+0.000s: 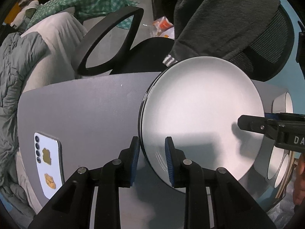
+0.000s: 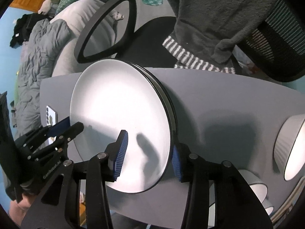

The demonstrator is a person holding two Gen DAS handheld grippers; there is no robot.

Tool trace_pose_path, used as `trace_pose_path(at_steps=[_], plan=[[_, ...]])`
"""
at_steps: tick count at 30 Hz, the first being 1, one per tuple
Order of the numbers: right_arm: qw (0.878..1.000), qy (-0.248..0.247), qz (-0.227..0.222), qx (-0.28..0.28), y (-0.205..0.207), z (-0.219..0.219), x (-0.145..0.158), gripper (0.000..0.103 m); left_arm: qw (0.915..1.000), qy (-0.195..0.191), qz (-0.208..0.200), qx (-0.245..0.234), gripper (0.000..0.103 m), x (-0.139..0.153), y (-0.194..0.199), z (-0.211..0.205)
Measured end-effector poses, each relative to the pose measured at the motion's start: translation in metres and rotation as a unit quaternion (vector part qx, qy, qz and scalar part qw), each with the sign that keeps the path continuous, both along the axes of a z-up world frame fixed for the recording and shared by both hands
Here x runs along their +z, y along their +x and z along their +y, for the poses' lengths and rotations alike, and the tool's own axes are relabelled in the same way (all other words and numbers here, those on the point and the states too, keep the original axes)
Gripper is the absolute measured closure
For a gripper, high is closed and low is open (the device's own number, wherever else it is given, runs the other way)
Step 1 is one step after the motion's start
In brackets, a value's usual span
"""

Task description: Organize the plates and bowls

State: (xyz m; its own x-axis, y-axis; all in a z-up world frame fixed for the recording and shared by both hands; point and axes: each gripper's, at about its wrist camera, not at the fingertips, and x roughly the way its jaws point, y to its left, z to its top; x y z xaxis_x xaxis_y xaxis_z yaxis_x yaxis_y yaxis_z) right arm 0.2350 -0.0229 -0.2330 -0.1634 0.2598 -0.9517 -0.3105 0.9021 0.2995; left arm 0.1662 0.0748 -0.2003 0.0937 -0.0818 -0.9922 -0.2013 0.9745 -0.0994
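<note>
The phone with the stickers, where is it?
The phone lies flat on the grey table, at the lower left of the left wrist view, left of the stack of plates and apart from it.

A white plate (image 2: 118, 114) lies on top of a stack of plates on the grey table (image 2: 219, 105). The right gripper (image 2: 148, 160) straddles its near rim, blue pads apart and clear of it. The left gripper (image 2: 63, 127) reaches its left rim. Bowls (image 2: 289, 147) stand at the right.
</note>
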Motion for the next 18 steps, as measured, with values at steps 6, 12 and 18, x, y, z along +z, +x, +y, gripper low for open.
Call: trace_pose_path(at_steps=[6, 12, 18], plan=[[1.000, -0.003, -0.004, -0.016, -0.007, -0.003, 0.006, 0.058, 0.9998, -0.008, -0.021, 0.002, 0.063, 0.016, -0.011, -0.001], [0.999, -0.001, -0.013, -0.045, -0.014, -0.011, 0.014, 0.051, 0.9993, -0.015, -0.030, 0.017, 0.062, 0.032, -0.025, -0.002], [0.997, 0.007, -0.042, -0.058, -0.033, -0.016, 0.037, 0.051, 0.9979, -0.003, -0.063, 0.016, 0.051, 0.067, -0.046, -0.008]])
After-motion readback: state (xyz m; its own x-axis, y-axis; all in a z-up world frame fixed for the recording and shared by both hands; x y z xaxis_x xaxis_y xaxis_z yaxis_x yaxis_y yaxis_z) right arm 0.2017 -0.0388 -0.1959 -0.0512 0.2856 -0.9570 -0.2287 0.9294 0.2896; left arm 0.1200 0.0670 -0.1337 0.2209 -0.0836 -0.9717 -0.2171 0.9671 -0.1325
